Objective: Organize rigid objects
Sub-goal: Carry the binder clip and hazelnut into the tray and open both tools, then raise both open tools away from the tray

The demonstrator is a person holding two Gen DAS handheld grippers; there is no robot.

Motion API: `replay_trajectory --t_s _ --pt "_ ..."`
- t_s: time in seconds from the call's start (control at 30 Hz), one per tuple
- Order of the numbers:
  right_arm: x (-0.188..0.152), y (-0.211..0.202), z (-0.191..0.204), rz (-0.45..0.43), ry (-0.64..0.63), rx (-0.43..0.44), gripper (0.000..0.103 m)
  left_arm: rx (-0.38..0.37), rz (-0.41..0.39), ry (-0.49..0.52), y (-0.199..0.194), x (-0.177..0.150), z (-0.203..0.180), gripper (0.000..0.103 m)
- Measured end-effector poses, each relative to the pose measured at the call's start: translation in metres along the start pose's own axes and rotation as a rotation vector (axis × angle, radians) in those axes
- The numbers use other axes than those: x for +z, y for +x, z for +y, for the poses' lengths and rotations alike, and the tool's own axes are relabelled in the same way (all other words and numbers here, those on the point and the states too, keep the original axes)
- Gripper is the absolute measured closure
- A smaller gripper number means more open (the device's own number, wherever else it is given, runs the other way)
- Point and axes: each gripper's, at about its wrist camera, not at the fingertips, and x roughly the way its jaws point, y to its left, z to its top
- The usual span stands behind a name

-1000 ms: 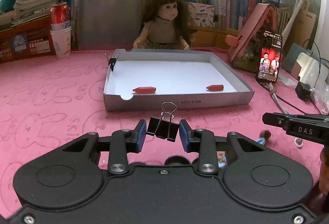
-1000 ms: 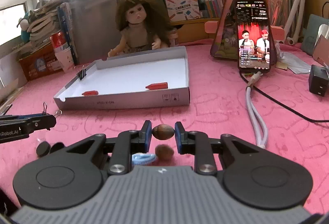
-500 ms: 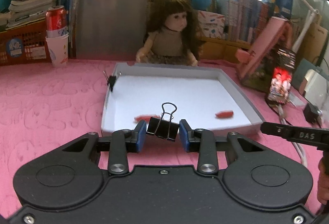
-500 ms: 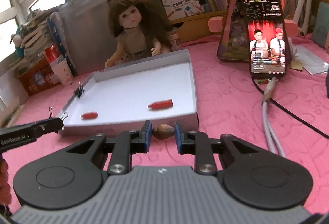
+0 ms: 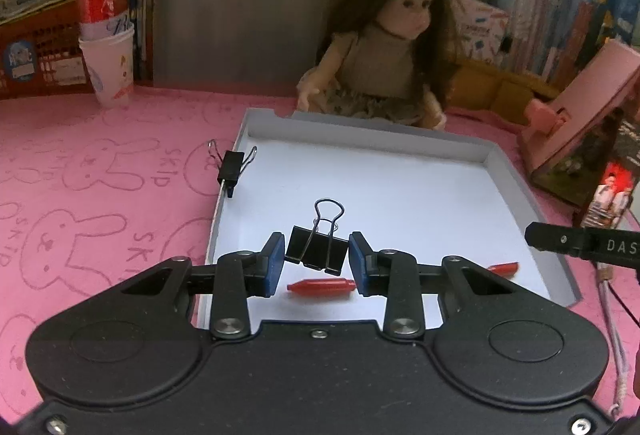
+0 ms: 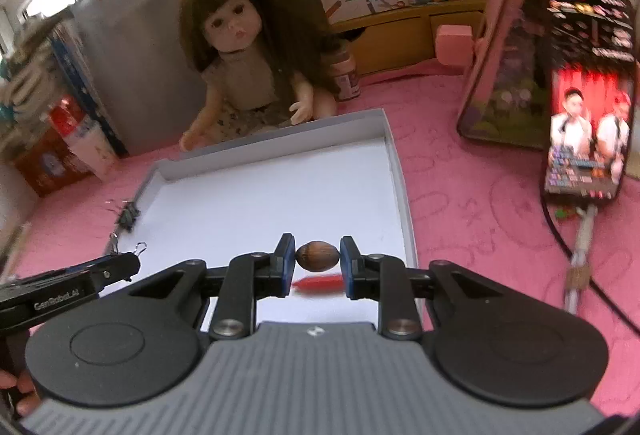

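Doll (image 5: 394, 47) behind tray (image 5: 400, 147); crayons (image 5: 322, 285) inside.

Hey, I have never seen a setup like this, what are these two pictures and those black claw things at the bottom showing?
Each picture comes from a camera mounted on a hand-held gripper, looking forward along its two fingers. A person holds one in each hand; there is no robot arm. In the left view, the left gripper is shut on a black binder clip. In the right view, the right gripper is shut on a small brown nut. Both hang above a shallow white tray on a pink tablecloth. In the tray lie two red pieces, and another clip grips its left wall. A doll sits behind.
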Motion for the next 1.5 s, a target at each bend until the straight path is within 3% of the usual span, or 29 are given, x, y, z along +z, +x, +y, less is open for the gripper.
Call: replay_trajectory --t_s 0.33,0.63,0.67,0.7,0.73,0.97,1.13,1.5 --pt "0.002 0.039 0.008 0.061 -0.039 -0.053 0.074 0.055 0.044 -0.002 0.034 -0.003 0.001 0.07" --pt "-0.002 0.047 0.009 0.078 -0.058 -0.063 0.071 0.071 0.024 0.053 0.036 -0.006 -0.007 0.07" --pt "-0.002 0.047 0.01 0.072 -0.068 -0.063 0.068 0.071 0.023 0.052 0.036 -0.006 -0.007 0.069" --pt "-0.003 0.046 0.01 0.066 -0.074 -0.062 0.052 0.068 0.025 0.051 0.034 -0.007 -0.007 0.069" --pt "-0.003 0.045 0.01 0.06 -0.076 -0.06 0.046 0.061 0.024 0.05 0.033 -0.007 -0.007 0.062" --pt "-0.009 0.023 0.011 -0.001 -0.097 -0.025 0.026 0.033 -0.042 0.072 0.003 -0.009 -0.006 0.026" --pt "-0.023 -0.004 0.01 -0.048 -0.108 0.021 0.016 -0.008 -0.084 0.095 -0.027 -0.019 -0.001 0.022" --pt "-0.081 -0.066 0.013 -0.212 -0.172 0.063 0.008 -0.064 -0.104 0.111 -0.079 -0.077 0.005 0.02"
